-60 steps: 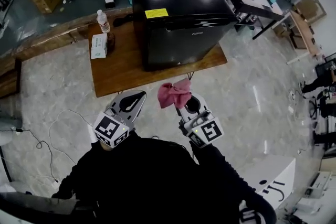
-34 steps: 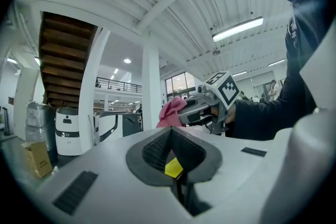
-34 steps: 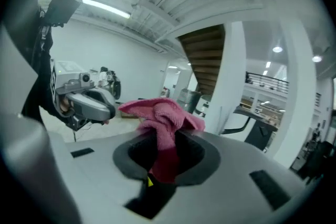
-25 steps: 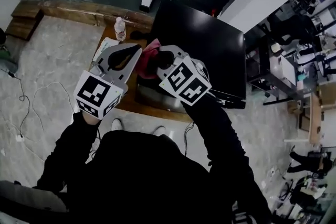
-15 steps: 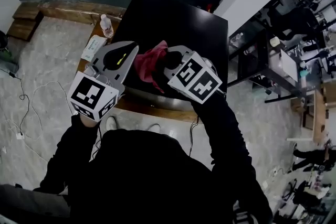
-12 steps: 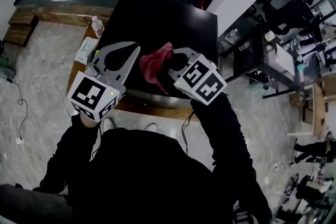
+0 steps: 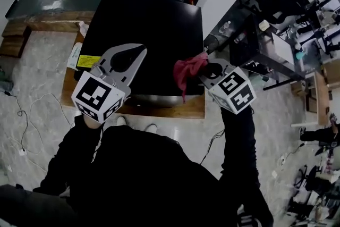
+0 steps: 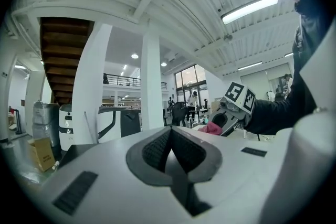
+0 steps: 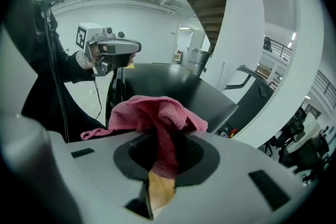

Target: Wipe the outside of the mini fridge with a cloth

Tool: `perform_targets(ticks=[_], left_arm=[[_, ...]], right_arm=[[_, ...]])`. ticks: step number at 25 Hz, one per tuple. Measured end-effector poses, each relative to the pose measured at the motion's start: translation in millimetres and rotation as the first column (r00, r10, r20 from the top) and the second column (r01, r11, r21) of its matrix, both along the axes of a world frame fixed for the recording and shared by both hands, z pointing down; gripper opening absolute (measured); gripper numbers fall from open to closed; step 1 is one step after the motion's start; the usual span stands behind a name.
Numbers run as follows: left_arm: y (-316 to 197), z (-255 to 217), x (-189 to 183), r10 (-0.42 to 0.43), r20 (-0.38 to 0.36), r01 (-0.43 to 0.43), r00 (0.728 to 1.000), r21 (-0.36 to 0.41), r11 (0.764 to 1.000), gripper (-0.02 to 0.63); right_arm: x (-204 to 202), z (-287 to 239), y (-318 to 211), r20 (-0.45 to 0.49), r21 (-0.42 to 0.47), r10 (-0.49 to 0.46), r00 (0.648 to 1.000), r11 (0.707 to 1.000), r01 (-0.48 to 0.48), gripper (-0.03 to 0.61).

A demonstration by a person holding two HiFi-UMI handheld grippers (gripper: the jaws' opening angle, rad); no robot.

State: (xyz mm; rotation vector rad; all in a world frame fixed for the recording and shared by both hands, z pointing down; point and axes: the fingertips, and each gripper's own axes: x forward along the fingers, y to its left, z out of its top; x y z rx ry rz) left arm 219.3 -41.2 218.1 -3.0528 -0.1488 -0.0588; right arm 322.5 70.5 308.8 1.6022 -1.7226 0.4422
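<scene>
Right tongs [image 7: 206, 67] pinch cloth [image 7: 186, 69] at fridge [image 7: 143, 21] top's right edge.

Black sleeves [image 7: 234, 138]; grey left tongs [image 7: 141, 50] and right tongs [image 7: 205, 68] bear white cubes [image 7: 100, 97] with black markers.

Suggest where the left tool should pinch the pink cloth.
Probably pinch the loose tail of the pink cloth hanging toward the front edge of the mini fridge, coming in from the left across the fridge top. The right tool clamps the bunched end, so the tail is the free, thin part. The left tool is shut; open it first.
</scene>
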Motion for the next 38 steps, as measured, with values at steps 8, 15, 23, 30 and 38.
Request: perform_targets(ticks=[8, 15, 23, 30, 38], left_arm=[[-69, -38, -16, -0.052, -0.063, 0.055, 0.997, 0.040, 0.998, 0.006], [-158, -68, -49, -0.149, -0.141, 0.159, 0.979, 0.062, 0.985, 0.006], [-258, -52, -47, -0.268, -0.125, 0.276, 0.955, 0.056, 0.959, 0.006], [-311, 26, -16, -0.282, 0.052, 0.281, 0.958, 0.027, 0.959, 0.006], [-286, 21, -16, -0.113, 0.054, 0.116, 0.992, -0.065, 0.991, 0.006]], right_arm=[[-15, -90, -68, -0.169, 0.059, -0.074, 0.983, 0.995, 0.085, 0.071], [-94, -188, -189, -0.335, 0.044, -0.258, 0.906, 0.956, 0.289, 0.071], [-116, -169, -339, -0.237, -0.104, -0.374, 0.896, 0.927, 0.360, 0.071], [-63, -27, -420, -0.043, -0.259, -0.260, 0.965, 0.935, 0.241, 0.071], [-46, 11, -425, -0.078, -0.237, -0.183, 0.980, 0.958, 0.160, 0.069]])
